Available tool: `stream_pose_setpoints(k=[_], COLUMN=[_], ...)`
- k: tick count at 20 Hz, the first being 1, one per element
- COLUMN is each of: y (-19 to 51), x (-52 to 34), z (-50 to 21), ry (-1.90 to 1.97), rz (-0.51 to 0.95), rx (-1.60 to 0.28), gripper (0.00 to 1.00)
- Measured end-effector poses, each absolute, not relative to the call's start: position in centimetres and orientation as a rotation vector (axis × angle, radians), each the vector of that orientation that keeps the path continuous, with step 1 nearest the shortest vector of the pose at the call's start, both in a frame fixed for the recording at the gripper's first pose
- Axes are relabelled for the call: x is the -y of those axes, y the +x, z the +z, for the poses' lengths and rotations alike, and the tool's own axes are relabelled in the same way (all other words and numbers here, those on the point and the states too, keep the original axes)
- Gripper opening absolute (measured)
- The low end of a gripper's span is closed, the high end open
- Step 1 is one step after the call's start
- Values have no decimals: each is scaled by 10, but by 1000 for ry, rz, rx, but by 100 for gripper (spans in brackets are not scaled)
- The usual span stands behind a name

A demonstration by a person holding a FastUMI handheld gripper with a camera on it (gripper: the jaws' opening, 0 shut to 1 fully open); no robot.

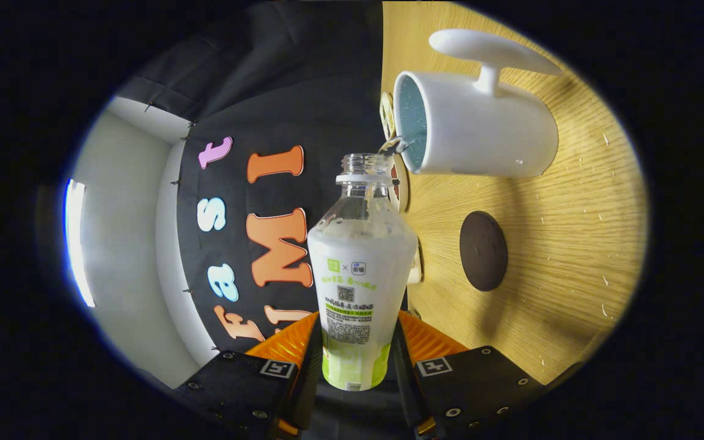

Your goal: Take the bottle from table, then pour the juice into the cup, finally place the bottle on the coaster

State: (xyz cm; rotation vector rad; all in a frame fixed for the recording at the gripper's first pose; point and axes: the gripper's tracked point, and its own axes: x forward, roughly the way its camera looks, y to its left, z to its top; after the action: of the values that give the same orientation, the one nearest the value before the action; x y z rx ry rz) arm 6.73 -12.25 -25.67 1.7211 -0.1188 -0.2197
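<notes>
A clear plastic bottle (358, 269) with a white and green label sits between my two fingers, and my gripper (355, 360) is shut on its lower body. The view is rolled about a quarter turn, so the bottle is tipped on its side over the wooden table (560, 244). Its uncapped mouth lies at the rim of a white mug (480, 125) with a blue inside, and a thin stream of liquid (392, 145) runs from the mouth into the mug. A dark round coaster (483, 250) lies on the table beside the mug, beyond my fingers.
A white handle-like part (489, 52) juts out from the mug. Small round patterned discs (398, 183) lie by the table's edge near the bottle neck. The booth's black cloth wall (278, 122) and a white wall (126, 244) stand behind.
</notes>
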Motion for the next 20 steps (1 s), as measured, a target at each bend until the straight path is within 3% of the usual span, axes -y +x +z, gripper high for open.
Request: stream_pose_setpoints(k=[20], y=[69], x=[148], z=[-236], ry=[1830], rz=[-218], rx=[241], gripper=[58])
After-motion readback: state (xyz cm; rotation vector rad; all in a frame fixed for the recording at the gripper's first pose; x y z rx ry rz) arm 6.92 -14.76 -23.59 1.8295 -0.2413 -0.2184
